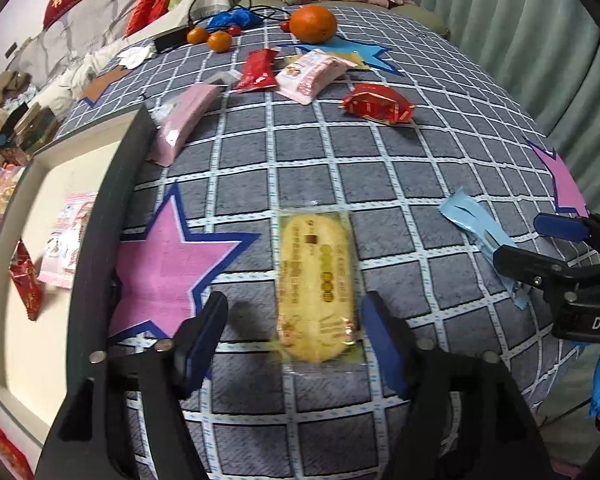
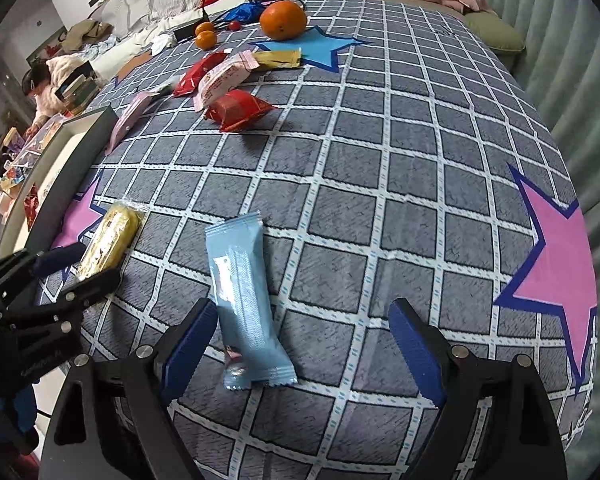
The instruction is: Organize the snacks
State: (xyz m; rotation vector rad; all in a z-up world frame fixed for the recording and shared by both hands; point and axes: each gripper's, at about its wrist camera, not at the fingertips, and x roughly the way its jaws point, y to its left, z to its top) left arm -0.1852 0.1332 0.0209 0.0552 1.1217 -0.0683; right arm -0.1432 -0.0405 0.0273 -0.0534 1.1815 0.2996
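A yellow cake in a clear wrapper (image 1: 316,280) lies flat on the checked cloth between the fingers of my left gripper (image 1: 295,304), which is open; neither pad presses on it. From the right wrist view, the same cake (image 2: 108,240) shows with the left gripper (image 2: 86,264) over its near end. A light blue packet (image 2: 244,292) lies on the cloth inside my open right gripper (image 2: 303,308), close to the left finger and free of both pads. The right gripper (image 1: 528,240) also appears over that blue packet (image 1: 472,220) in the left wrist view.
A dark-rimmed white tray (image 1: 100,220) at the left holds a pink packet (image 1: 66,240) and a red one (image 1: 26,280). Farther back lie a pink packet (image 1: 184,120), red packets (image 1: 380,106), a pink-white packet (image 1: 312,74) and oranges (image 1: 314,23). A person (image 2: 48,80) is at the far left.
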